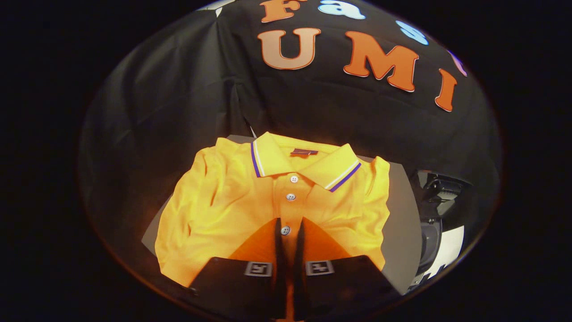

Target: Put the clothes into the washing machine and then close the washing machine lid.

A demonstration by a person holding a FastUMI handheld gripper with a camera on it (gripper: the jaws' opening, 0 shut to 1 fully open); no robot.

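A yellow polo shirt (223, 201) lies folded and flat on a grey table (402, 223), collar away from me and its button placket running toward the fingers. My gripper (290, 220) hovers over the shirt's lower front, its fingers almost together with only a thin slit between them. One shirt button shows in that slit. The cloth under the fingers looks flat, not pinched. To the right of the table, part of the washing machine (435, 210) shows with a dark opening and a white body.
The black cloth wall (178, 98) hangs close behind the table and to its left. A strip of bare table top lies between the shirt's right sleeve and the machine.
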